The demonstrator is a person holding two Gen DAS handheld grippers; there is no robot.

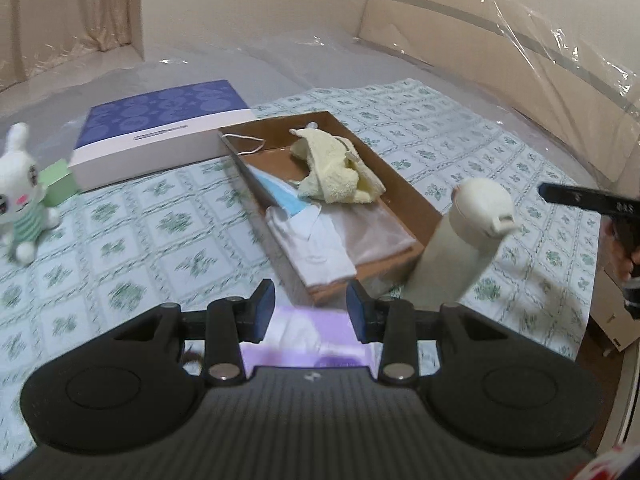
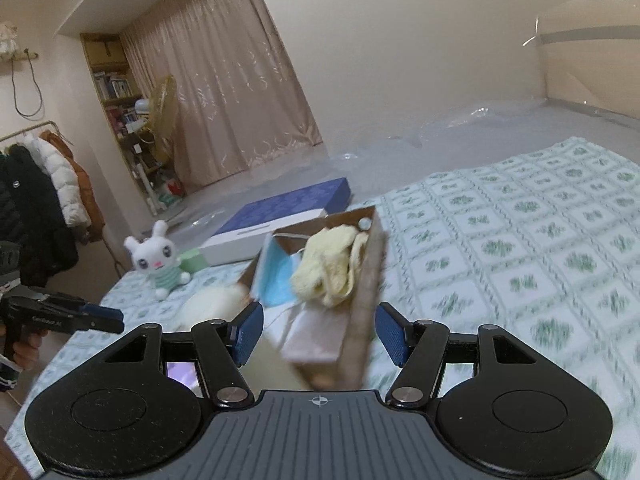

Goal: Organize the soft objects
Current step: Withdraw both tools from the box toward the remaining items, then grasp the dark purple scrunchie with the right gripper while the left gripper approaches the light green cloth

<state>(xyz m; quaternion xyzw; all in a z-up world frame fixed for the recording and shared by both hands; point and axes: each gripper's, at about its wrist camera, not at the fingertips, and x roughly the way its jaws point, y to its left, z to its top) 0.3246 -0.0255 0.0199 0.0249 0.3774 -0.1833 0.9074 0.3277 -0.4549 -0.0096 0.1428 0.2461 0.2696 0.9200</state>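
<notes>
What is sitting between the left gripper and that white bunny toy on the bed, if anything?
Nothing visible. The bunny toy sits on the patterned bedspread off to the left of the left gripper, with only bare bedspread between them. The brown box and the white bottle stand to the other side, clear of that path.

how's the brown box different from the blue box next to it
The brown box is open, a shallow cardboard tray holding a yellow towel, a blue mask and white folded cloth; the blue box is closed under a patterned lid. The brown box is long and narrow; the blue box is broader. Both lie flat on the green-patterned sheet.
</notes>
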